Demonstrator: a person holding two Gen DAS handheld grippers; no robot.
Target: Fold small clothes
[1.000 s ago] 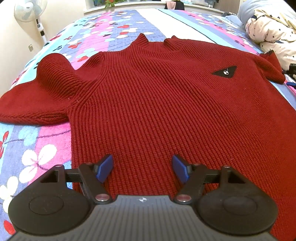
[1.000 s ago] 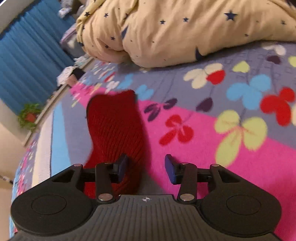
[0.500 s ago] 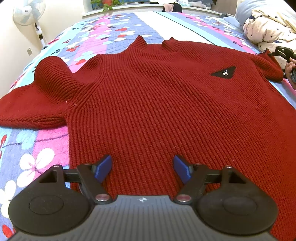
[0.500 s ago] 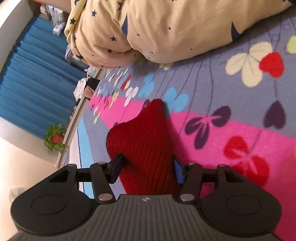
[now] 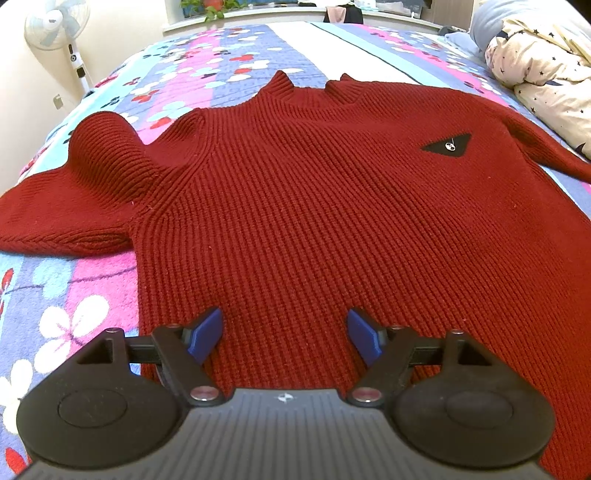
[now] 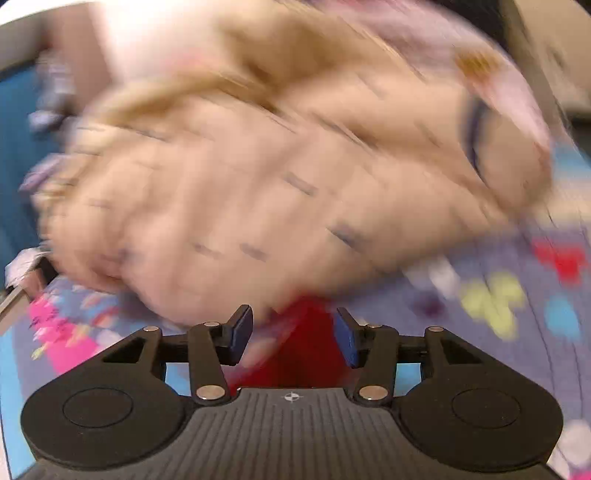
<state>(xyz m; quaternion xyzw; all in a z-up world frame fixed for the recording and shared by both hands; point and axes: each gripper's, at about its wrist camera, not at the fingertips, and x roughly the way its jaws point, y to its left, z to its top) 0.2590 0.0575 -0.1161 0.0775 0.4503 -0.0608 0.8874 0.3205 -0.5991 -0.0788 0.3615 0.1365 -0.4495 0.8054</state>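
Observation:
A dark red knit sweater [image 5: 314,206] lies flat, front up, on the floral bedspread [image 5: 74,295], with a black triangular patch [image 5: 448,146] on its chest. Its left sleeve [image 5: 74,199] is humped and spread out to the side. My left gripper [image 5: 284,336] hovers open over the hem, nothing between its blue pads. The right sleeve [image 5: 546,151] runs off the picture's right edge. In the blurred right wrist view my right gripper [image 6: 293,338] is closing its jaws, and the red sleeve end [image 6: 306,354] sits between them.
A cream duvet with dark stars [image 5: 546,74] is bunched at the right side of the bed and fills most of the right wrist view [image 6: 277,166]. A standing fan [image 5: 55,26] is by the wall at the far left. A windowsill with a plant runs behind the bed.
The right gripper took the sleeve end between its jaws, then swung up towards the duvet, blurring its view. In the left wrist view the right sleeve is drawn out longer. The left gripper stayed put.

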